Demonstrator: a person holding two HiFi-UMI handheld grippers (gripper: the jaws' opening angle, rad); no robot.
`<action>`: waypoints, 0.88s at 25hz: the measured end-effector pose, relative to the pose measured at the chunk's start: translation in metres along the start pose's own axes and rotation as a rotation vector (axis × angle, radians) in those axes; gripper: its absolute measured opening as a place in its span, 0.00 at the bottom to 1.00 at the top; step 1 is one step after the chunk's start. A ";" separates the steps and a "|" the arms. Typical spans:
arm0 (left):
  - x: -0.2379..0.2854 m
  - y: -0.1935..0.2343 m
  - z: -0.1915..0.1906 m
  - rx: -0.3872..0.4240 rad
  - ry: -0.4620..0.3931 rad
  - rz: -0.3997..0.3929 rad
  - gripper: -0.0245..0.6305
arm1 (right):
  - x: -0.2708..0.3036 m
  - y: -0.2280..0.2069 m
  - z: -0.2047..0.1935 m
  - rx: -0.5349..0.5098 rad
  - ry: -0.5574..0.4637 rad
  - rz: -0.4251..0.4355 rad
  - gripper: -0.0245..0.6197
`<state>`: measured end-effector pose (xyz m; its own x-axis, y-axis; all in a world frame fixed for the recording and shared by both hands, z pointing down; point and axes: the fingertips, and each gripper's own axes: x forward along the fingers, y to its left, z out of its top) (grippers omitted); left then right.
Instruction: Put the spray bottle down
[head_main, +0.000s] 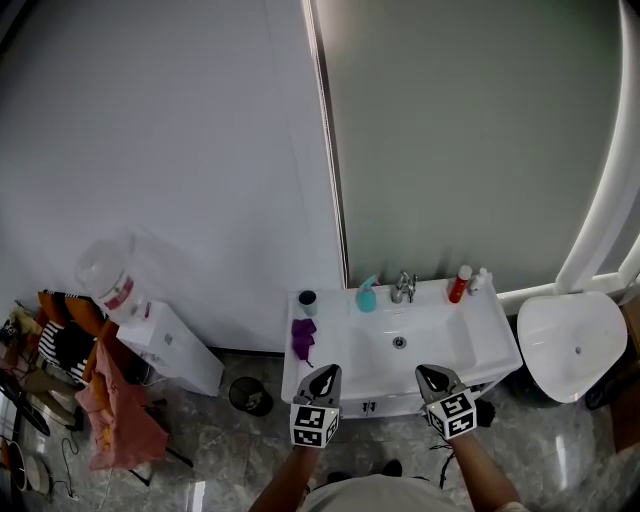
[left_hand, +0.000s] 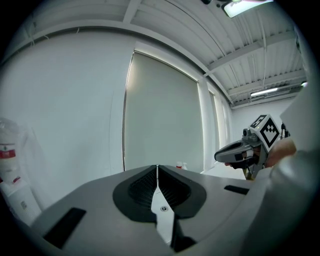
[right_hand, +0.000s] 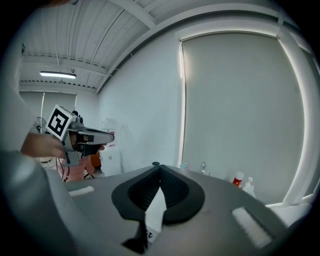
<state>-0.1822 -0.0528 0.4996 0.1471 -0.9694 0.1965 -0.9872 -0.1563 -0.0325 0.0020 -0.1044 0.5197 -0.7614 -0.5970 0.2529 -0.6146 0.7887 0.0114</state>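
Note:
The teal spray bottle (head_main: 367, 296) stands upright on the back rim of the white sink (head_main: 330, 365), left of the faucet (head_main: 404, 287). No gripper touches it. My left gripper (head_main: 325, 371) hovers over the sink's front left edge, its jaws shut with nothing between them (left_hand: 157, 167). My right gripper (head_main: 431, 373) hangs over the front right edge, likewise shut and empty (right_hand: 160, 166). Both point toward the wall, well short of the bottle. In the right gripper view only the bottle's teal top (right_hand: 185, 165) peeks over the jaws.
A red bottle (head_main: 459, 284) and a small white bottle (head_main: 481, 280) stand at the sink's back right. A dark cup (head_main: 307, 299) and a purple cloth (head_main: 303, 333) lie at the left. A toilet (head_main: 570, 345) is to the right, a small bin (head_main: 250, 395) on the floor.

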 end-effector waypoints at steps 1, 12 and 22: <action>-0.001 0.000 -0.001 0.001 0.003 0.000 0.06 | -0.001 0.002 0.001 -0.004 -0.002 0.006 0.05; -0.005 0.006 -0.012 -0.030 0.031 0.027 0.06 | -0.001 0.012 0.006 0.010 -0.021 0.034 0.05; 0.001 0.005 -0.013 -0.035 0.031 0.017 0.06 | 0.002 0.007 0.005 0.012 -0.019 0.038 0.05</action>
<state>-0.1875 -0.0520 0.5127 0.1287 -0.9655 0.2262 -0.9912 -0.1326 -0.0017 -0.0053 -0.1012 0.5154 -0.7881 -0.5692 0.2342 -0.5872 0.8094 -0.0091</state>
